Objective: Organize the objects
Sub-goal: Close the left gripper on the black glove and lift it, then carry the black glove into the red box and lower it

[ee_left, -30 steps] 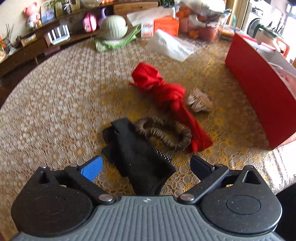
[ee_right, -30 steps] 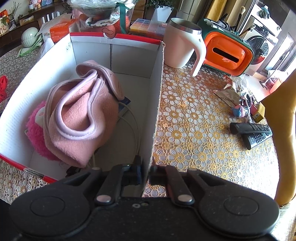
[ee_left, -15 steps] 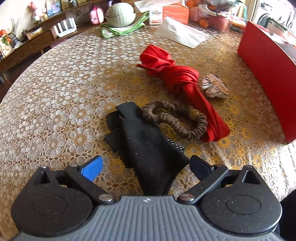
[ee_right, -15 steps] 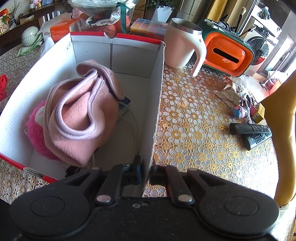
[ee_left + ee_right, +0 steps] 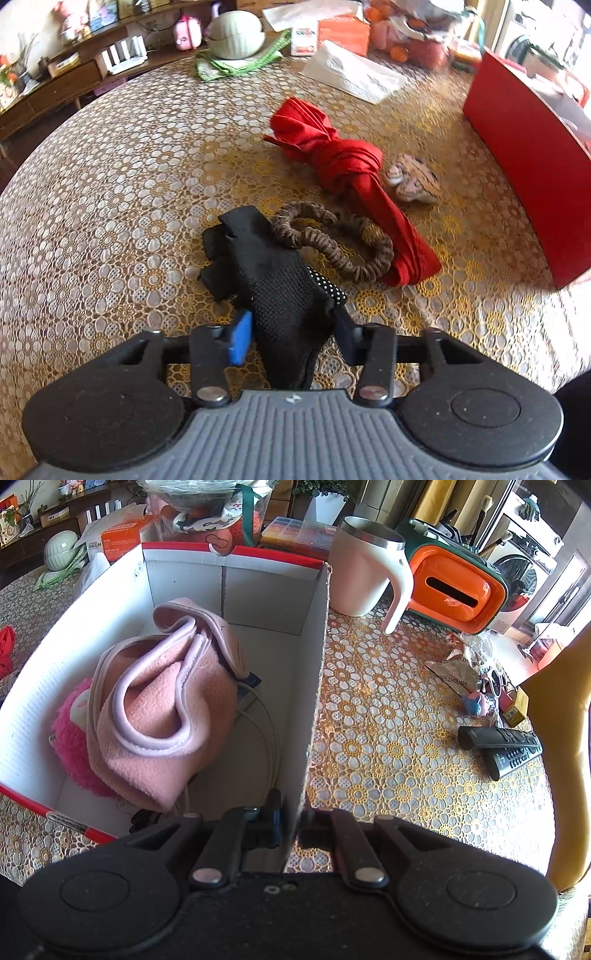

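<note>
A black glove lies on the lace tablecloth, its cuff between the fingers of my left gripper. The jaws are closing, and both pads touch the cuff and bunch it. Beyond the glove lie a brown coiled hair band, a knotted red cloth and a small striped bundle. The red box stands at the right. My right gripper is shut on the box's near right wall. Inside are a pink fleece, a fuzzy pink item and a white cable.
A white mug and an orange-and-green case stand behind the box. Two black remotes and small clutter lie to its right, by a yellow chair back. A white bag and a pale green round object sit at the table's far side.
My left gripper's fingers have swung inward from wide open onto the glove's cuff. The right gripper and the box have stayed as they were.
</note>
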A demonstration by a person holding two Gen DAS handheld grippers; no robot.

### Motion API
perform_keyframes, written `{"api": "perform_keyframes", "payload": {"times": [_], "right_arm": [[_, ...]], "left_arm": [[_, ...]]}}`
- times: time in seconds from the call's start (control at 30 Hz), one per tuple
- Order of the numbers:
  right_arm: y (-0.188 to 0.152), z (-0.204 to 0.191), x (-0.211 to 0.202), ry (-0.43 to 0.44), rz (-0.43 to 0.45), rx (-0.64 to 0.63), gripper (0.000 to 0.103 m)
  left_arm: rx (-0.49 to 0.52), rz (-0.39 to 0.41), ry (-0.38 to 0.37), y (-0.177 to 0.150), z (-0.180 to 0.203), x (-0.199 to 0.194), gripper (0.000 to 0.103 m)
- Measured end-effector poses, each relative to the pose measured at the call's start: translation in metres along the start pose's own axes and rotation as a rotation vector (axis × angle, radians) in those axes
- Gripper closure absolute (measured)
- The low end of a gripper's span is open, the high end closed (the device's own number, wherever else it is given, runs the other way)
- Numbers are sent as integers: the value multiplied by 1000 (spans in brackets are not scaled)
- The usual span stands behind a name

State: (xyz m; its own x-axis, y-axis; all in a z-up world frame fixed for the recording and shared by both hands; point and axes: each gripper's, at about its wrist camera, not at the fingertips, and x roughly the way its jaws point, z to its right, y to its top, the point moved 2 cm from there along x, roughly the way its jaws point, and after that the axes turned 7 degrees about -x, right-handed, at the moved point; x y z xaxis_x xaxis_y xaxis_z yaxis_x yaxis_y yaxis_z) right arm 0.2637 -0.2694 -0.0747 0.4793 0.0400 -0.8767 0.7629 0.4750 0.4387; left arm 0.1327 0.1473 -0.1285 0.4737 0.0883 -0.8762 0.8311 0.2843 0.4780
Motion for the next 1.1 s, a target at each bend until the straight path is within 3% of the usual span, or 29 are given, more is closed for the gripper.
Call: {"api": "perform_keyframes", "payload": {"times": [0.1, 0.13, 0.27, 0.7, 0.87, 1.1], "right_arm": [[0, 0, 0, -1, 0, -1, 96], [0, 0, 0, -1, 0, -1, 96], [0, 0, 0, 0, 1, -1, 96], [1, -1, 1, 2, 6, -4, 96], [1, -2, 0, 0, 6, -11, 96], [1, -1, 0, 3, 6, -9, 96]], "left_arm": [[-27, 6, -8, 1, -3, -4, 74], [-30, 12, -4, 1, -4, -7, 82], [-65, 37, -21, 4, -10, -19, 89], [-125, 136, -101, 18, -24, -80, 92], [-96, 189, -150, 31, -12, -107, 92], [25, 252, -241, 56, 27, -132, 92]]}}
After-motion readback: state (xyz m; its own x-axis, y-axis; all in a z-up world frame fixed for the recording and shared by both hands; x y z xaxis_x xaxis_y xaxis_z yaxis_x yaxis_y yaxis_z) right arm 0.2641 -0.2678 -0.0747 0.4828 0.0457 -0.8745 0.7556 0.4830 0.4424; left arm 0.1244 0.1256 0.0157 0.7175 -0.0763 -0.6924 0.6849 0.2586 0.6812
